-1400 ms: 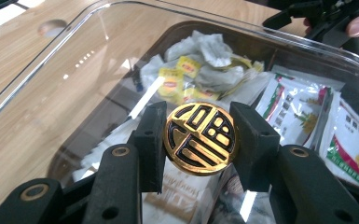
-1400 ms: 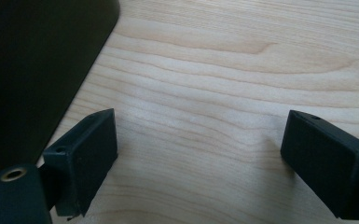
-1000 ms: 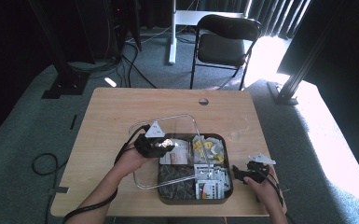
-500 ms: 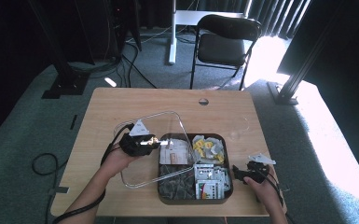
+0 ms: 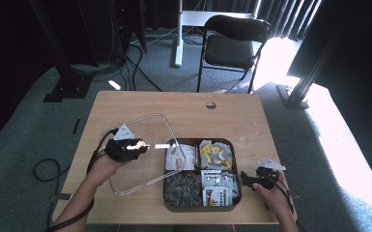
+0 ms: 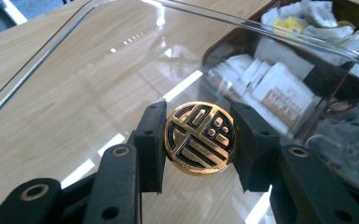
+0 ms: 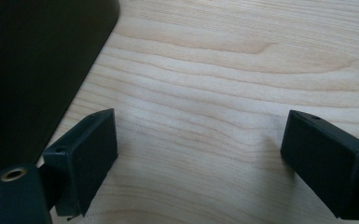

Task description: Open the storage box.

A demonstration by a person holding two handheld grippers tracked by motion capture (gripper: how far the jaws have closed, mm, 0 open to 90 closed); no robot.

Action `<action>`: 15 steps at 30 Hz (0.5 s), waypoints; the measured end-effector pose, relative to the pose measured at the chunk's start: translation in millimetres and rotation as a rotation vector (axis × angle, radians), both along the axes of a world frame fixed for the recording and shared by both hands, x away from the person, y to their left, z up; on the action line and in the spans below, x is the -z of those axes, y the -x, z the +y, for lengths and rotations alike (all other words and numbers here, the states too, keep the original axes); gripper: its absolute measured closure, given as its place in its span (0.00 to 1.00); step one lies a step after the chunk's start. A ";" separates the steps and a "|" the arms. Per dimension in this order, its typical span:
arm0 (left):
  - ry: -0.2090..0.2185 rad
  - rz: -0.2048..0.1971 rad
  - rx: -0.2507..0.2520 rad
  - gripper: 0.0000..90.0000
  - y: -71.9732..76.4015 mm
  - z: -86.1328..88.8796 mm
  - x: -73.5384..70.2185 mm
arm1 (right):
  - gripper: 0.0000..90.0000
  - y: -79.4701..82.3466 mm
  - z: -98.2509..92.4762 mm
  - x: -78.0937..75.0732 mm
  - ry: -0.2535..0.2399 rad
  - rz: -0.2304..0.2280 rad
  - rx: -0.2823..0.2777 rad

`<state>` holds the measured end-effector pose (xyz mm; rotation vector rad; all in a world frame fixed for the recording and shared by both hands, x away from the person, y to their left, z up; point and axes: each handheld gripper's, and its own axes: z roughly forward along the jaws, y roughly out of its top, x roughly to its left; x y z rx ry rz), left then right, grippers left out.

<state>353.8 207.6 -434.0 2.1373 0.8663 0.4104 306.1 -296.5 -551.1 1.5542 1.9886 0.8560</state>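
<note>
Spread fingers (image 7: 86, 158) over bare table (image 7: 205, 84)

a black folding metal chair (image 5: 234, 41) stands on grey carpet (image 5: 24, 125) beyond the far edge of the light wooden table (image 5: 193, 108), with black cables (image 5: 140, 72) at far left.

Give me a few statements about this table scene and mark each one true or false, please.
1. The left hand-held gripper is clamped on the gold knob of the clear lid. True.
2. The right hand-held gripper holds a packet. False: its jaws stand open over bare wood of the table.
3. The clear lid sits squarely on the dark tray. False: it is off to the tray's left, overlapping just its left edge.
4. The tray has compartments with packets in them. True.
5. A chair stands beyond the table. True.
</note>
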 end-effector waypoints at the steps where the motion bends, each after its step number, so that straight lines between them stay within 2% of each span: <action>1: 0.002 0.002 -0.009 0.66 -0.2 3.9 0.6 | 0.11 0.0 0.0 0.0 0.000 0.000 0.000; 8: -0.008 -0.014 -0.074 0.66 0.2 27.7 4.3 | 0.11 0.0 0.0 0.0 0.000 0.000 0.000; 15: -0.010 0.006 -0.116 0.66 -0.2 46.1 15.4 | 0.11 0.0 0.0 0.0 0.000 0.000 0.000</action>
